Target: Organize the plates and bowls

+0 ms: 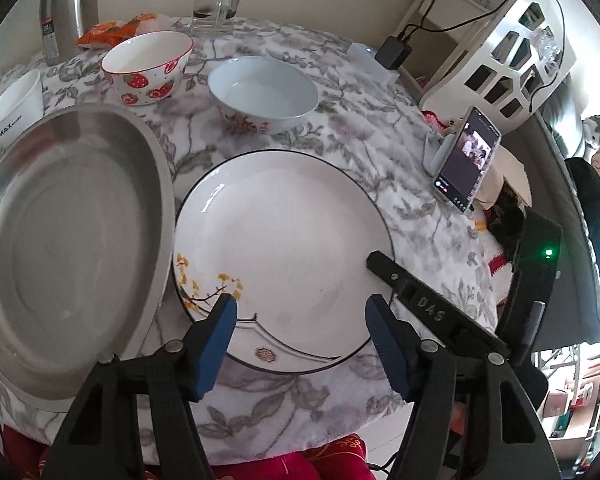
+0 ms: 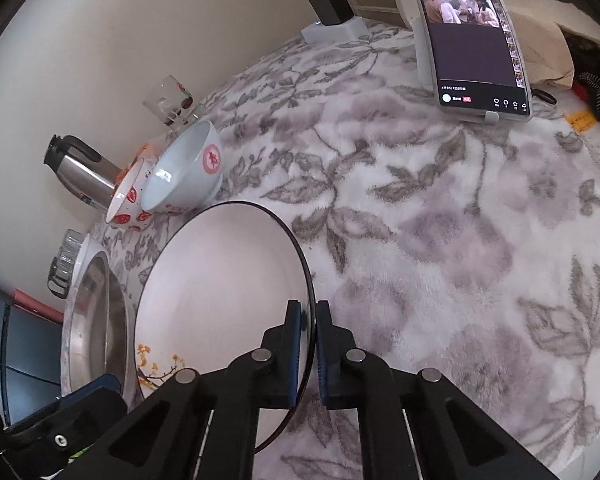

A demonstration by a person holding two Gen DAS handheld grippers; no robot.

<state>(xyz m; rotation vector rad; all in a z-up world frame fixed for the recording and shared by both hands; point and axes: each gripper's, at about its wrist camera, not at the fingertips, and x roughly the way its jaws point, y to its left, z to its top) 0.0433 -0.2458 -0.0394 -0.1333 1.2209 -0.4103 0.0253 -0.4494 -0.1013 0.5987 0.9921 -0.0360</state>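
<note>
We lose the near edge of the steel pan (image 1: 60, 240) behind the left gripper (image 1: 300, 320), and the kettle (image 1: 70, 4) is cut off at the top. In the right wrist view, the white plate (image 2: 220, 280) runs under the clamp, and the phone (image 2: 472, 40) text is unreadable.

On the table (image 1: 340, 60), the plate (image 1: 284, 248) sits right of the steel pan (image 1: 72, 232), perhaps touching; two bowls (image 1: 148, 68) (image 1: 264, 92) behind, phone (image 1: 468, 164) far right.
</note>
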